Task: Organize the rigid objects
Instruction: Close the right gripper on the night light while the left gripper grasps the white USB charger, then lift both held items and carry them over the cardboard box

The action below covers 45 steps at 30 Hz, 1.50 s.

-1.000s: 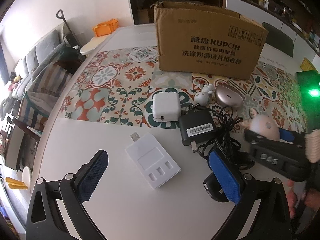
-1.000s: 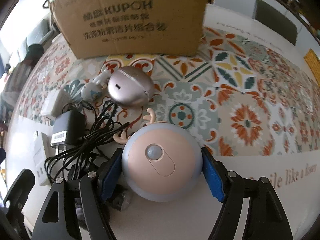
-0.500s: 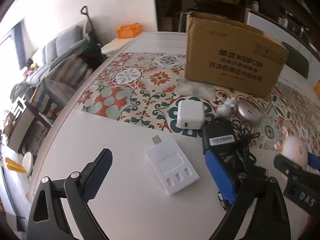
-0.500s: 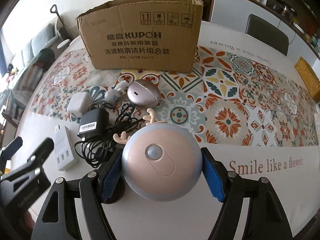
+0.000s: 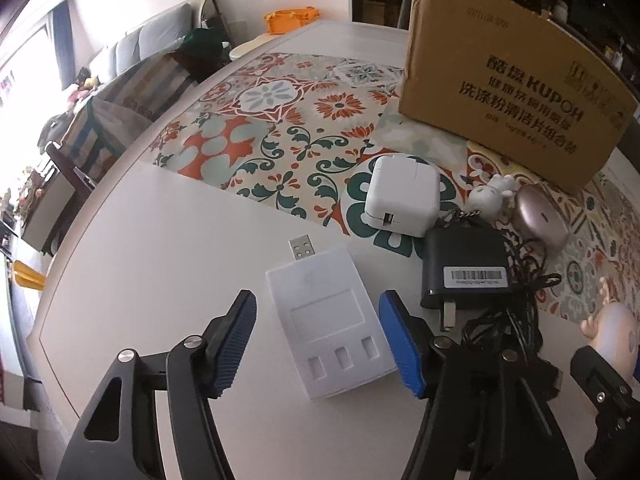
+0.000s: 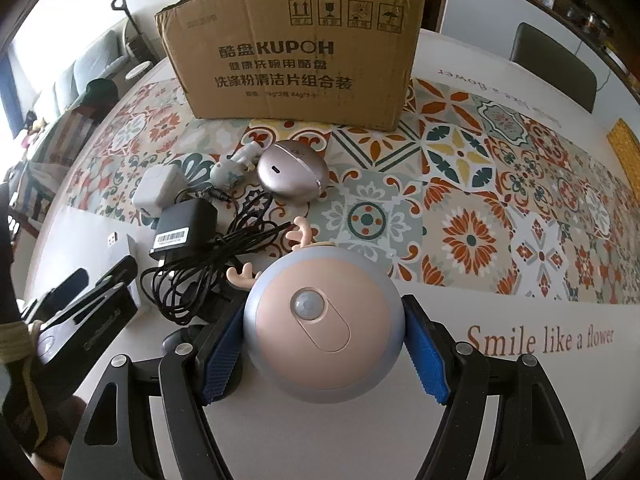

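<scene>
Rigid odds and ends lie clustered where the patterned runner meets the bare white table (image 5: 168, 264), in front of the cardboard box (image 6: 296, 48), and two of them are now being dealt with at once. The left gripper (image 5: 318, 344) has closed in on the white USB hub (image 5: 328, 320): its blue pads stand apart, one on each side of the hub's body, not yet pressing it. A second ago the same jaws were wider and the hub lay further ahead of them, so the approach is all but done and a squeeze looks like the next step.

The right gripper (image 6: 324, 348) is clamped on the round pink antlered night light (image 6: 322, 326), pads tight against both flanks. Compared with a second ago, the box and runner sit lower and further off in the right wrist view, which suggests the light has been lifted off the table, though from this angle I cannot be sure it is clear of it.

The white charger cube (image 5: 402, 196), black adapter (image 5: 464, 268) with its tangled cord (image 6: 224, 252), small white figurine (image 5: 490, 198) and rose-gold case (image 6: 292, 176) lie as before, untouched.
</scene>
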Available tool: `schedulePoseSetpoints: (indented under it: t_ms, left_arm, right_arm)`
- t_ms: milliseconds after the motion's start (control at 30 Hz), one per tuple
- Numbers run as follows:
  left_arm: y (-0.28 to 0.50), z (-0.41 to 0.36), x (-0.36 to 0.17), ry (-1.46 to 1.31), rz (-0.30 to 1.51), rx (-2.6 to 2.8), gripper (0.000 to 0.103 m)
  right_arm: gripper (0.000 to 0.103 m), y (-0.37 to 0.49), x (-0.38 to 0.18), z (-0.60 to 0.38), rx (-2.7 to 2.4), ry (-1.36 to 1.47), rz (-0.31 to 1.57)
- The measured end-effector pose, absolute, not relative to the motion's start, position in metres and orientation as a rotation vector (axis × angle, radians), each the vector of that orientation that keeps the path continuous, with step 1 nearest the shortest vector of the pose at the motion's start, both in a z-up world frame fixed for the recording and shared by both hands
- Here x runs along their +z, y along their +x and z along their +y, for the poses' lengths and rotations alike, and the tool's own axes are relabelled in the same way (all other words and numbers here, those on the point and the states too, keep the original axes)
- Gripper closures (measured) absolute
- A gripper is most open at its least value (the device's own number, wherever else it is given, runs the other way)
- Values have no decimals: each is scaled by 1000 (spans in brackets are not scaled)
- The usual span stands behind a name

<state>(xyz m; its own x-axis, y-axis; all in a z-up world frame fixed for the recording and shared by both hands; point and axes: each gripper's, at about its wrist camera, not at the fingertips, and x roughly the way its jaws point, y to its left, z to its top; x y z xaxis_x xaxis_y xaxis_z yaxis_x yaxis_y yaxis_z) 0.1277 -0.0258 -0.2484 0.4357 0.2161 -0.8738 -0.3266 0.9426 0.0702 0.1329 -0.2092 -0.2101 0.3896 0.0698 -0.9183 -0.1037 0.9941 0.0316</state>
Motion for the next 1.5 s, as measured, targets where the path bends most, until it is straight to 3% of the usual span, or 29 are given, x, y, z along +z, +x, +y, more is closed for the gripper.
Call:
schedulePoseSetpoints:
  t_ms: [167, 433, 1033, 1500]
  left_arm:
    - [131, -24, -259, -142, 1097, 347, 49]
    - [126, -18, -258, -133, 1091, 283, 53]
    - [103, -14, -216, -58, 989, 145, 54]
    - [101, -16, -152, -31, 859, 13, 54]
  right_arm:
    - [28, 139, -214, -210, 136, -38, 1174]
    - [28, 139, -220, -202, 189, -31, 1190]
    - [28, 117, -199, -198, 152, 28, 1140]
    - [28, 106, -147, -193, 113, 65, 998]
